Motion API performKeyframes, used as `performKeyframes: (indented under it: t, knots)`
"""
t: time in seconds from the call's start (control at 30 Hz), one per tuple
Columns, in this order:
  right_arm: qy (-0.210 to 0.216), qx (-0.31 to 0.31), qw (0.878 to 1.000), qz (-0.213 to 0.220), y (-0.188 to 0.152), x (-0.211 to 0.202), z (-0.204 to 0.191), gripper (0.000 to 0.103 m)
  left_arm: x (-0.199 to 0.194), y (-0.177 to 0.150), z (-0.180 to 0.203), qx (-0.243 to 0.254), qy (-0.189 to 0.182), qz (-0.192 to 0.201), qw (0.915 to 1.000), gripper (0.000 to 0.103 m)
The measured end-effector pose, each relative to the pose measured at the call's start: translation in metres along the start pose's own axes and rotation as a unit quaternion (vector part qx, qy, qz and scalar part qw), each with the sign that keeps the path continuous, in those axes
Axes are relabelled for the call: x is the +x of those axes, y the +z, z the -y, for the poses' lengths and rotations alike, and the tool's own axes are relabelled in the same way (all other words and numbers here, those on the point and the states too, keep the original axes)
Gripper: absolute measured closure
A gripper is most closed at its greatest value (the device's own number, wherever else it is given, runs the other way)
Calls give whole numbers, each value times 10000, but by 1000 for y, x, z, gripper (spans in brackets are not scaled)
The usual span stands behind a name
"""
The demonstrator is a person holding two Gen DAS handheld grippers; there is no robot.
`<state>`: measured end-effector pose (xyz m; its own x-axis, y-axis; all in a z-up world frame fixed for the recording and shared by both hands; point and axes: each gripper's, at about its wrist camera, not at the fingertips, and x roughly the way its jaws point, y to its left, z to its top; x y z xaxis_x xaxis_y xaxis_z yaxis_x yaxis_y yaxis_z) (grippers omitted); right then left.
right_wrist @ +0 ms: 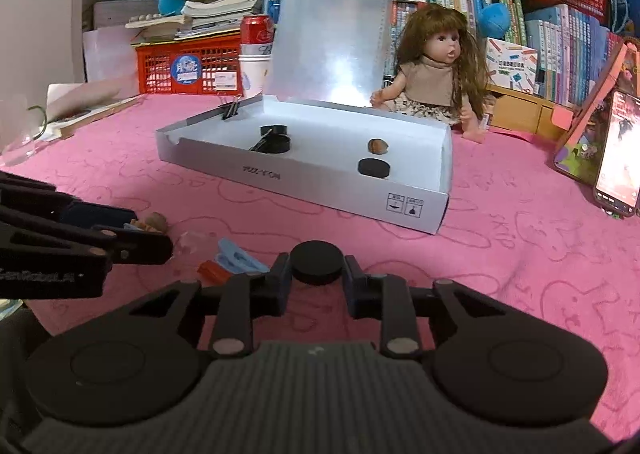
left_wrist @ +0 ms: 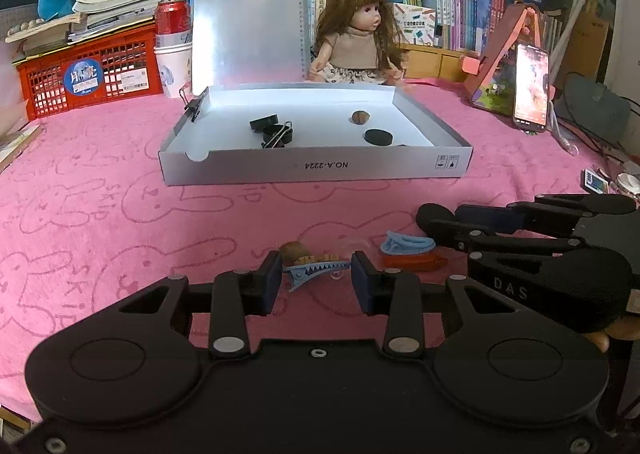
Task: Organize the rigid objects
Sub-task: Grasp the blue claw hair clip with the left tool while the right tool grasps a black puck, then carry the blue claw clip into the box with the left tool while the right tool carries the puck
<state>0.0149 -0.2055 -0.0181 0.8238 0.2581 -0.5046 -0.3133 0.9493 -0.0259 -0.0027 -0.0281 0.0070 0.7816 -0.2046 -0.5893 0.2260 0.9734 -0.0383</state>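
A pink towel (left_wrist: 100,214) printed with rabbit outlines covers the table; behind it stand a red crate (left_wrist: 88,70), a red can (left_wrist: 173,16) on a paper cup, leaning stacks of books, a long-haired doll (left_wrist: 356,38) and a lit phone (left_wrist: 531,88) propped at the right edge. In the middle sits a shallow white cardboard box (left_wrist: 312,170) with its lid standing upright at the back and a binder clip on its left wall; inside lie two black discs (left_wrist: 378,137), a black binder clip (left_wrist: 278,136) and a brown nut (left_wrist: 361,117). Nothing stands between the grippers and the box; only bare towel lies there. The left gripper (left_wrist: 316,272) has its blue pads closed on the two ends of a blue toothed hair clip (left_wrist: 314,269), which lies crosswise between them low over the towel, with a brown nut-like lump (left_wrist: 294,250) just behind it. Beside it to the right lie a pale blue clip (left_wrist: 406,244) and an orange-red piece (left_wrist: 412,261), close to the other gripper's fingers. The right gripper (right_wrist: 317,274) is clamped on a black disc (right_wrist: 317,263), round, flat and matte, pinched at its rim on both sides near the towel, in front of the box.
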Motion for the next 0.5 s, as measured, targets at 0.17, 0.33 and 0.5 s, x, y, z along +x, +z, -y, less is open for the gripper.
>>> performKeyframes:
  t: [0.17,0.33,0.5]
  knots:
    - [36,232,9997,-6,3,5,8,50,-2,2,1,10,15,26,10000,67]
    - [30,171,9998,-62,4,10,6,66,-1,4,0,14,37,13,10000,67]
    - [36,155,9999,11,6,5,4,67,-1,7,-1,3,42,29,10000,67]
